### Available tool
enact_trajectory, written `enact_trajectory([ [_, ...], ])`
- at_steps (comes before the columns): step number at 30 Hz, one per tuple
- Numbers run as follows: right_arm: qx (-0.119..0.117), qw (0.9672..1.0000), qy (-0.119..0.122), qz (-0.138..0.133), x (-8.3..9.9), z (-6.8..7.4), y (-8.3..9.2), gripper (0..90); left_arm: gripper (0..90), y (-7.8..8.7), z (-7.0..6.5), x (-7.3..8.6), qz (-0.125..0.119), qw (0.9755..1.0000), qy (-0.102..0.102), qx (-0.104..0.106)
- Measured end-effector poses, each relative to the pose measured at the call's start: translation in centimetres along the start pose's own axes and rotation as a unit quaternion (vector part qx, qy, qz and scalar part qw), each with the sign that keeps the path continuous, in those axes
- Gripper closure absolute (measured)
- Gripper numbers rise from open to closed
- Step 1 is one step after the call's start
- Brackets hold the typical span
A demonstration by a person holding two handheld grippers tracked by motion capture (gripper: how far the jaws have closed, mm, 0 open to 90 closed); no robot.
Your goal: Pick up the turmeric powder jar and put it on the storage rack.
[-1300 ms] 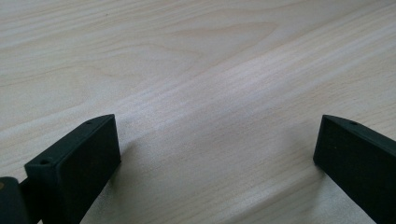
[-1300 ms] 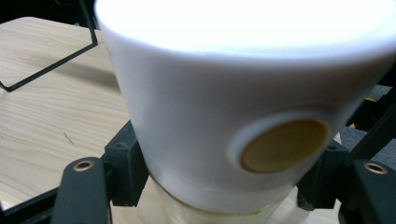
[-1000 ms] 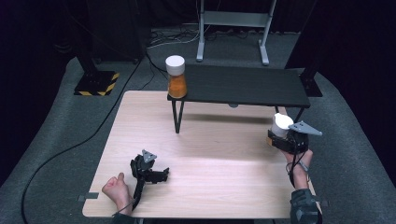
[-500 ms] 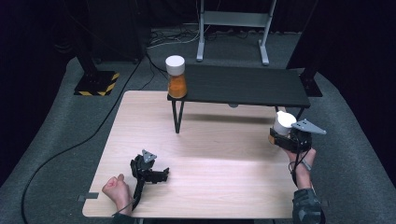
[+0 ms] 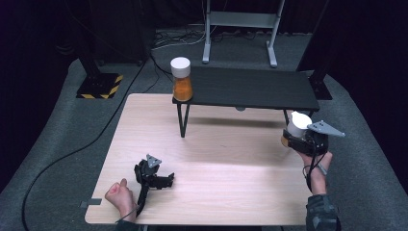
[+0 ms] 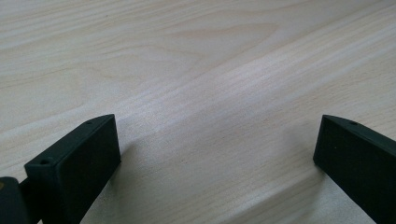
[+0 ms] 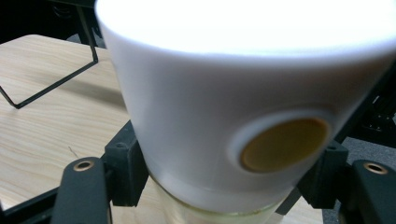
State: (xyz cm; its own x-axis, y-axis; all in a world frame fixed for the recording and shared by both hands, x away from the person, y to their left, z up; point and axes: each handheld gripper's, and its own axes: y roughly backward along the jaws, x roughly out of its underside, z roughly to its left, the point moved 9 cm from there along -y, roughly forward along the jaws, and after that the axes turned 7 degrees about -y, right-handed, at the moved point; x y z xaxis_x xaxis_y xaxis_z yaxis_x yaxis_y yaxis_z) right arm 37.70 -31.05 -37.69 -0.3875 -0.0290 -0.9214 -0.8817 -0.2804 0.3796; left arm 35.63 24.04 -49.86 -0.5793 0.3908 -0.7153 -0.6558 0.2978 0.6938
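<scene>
Nearest me, my left gripper point(image 5: 153, 174) rests on the counter point(image 5: 226, 192) by the near edge, its jaws spread wide over bare wood with nothing between them. Out at the right edge, my right gripper point(image 5: 304, 139) is pinching a jar point(image 5: 297, 126) just under its white lid, and the right gripper view shows the black jaws snug on either side below the lid rim. I judge the job is to carry this jar up onto the black shelf point(image 5: 255, 89) beyond, where a second jar point(image 5: 181, 79) of orange stuff stands at the left end. To do it well I would keep the jar upright, raise it clear of the shelf's front lip before moving forward, and set it flat before letting go. The shelf's right and middle lie open; the near right leg and the counter's edge are the things to mind.
</scene>
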Motion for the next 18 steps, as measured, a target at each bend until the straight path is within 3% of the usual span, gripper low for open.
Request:
enact_trajectory([
  [18, 0.003, 1.0, -0.005, -0.006, -1.8, -0.5, 1.5, 29.8, 0.0, 0.0, 0.0, 0.0, 0.0, 1.0, 0.0, 0.0],
])
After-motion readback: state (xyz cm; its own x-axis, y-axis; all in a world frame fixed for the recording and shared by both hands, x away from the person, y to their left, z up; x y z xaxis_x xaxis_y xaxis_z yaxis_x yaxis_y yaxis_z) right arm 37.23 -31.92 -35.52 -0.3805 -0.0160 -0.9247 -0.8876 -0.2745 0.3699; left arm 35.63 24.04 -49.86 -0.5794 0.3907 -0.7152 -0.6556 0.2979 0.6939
